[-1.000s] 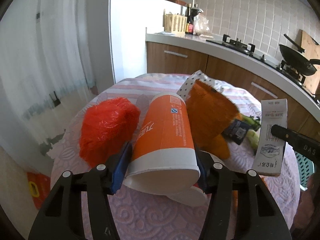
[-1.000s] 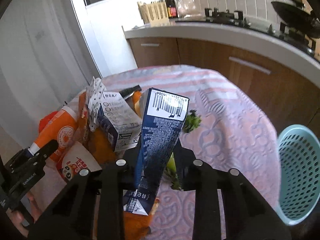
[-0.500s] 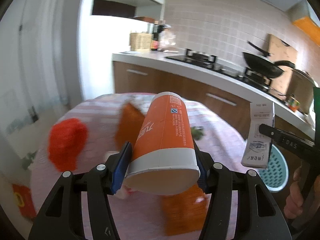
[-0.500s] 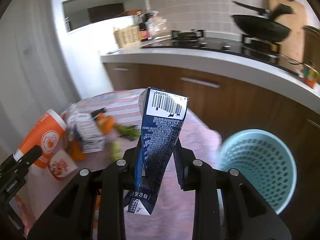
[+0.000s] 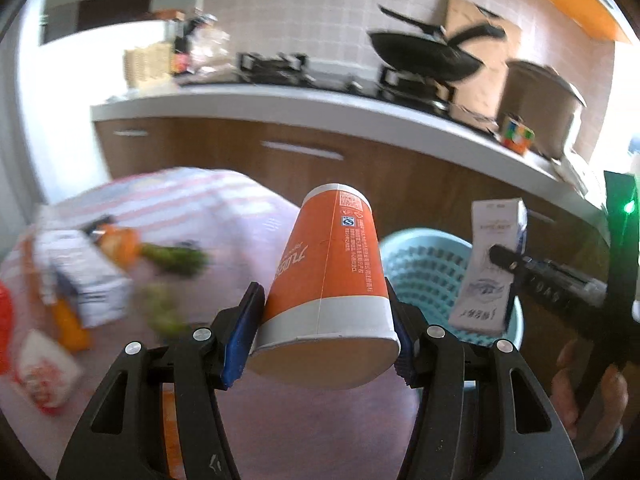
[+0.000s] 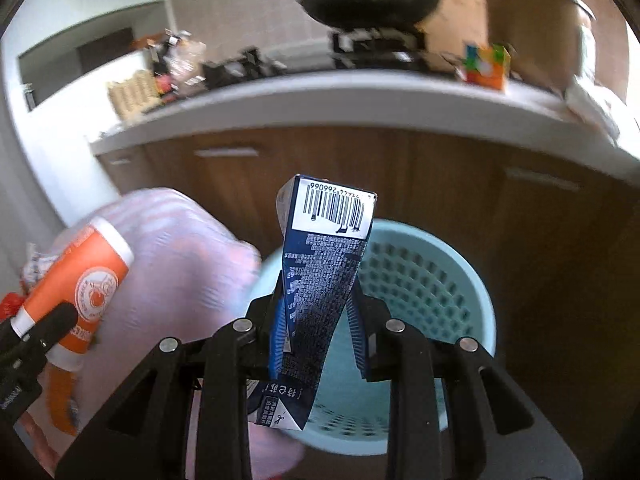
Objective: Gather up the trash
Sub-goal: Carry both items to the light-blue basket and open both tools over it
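Left gripper [image 5: 324, 334] jaws pinch the light, crushable orange-and-white paper cup [image 5: 328, 280] near its rim; right gripper [image 6: 316, 330] jaws squeeze a flattened dark-blue carton [image 6: 320, 280] (likely empty), pale-blue perforated plastic basket [image 6: 436, 280] just beyond.

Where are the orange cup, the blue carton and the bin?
orange cup [image 5: 328, 272]: left wrist view, orange side wall.
blue carton [image 6: 320, 284]: right wrist view, printed dark face.
bin [image 6: 424, 276]: right wrist view, inner perforated wall.

Each camera looks forward and downward along its own gripper's fingers, close behind them. Both views share the blue basket [image 5: 434, 276] [image 6: 432, 280], the table [image 5: 224, 208] [image 6: 172, 264] and the kitchen counter [image 5: 320, 110] [image 6: 360, 92].
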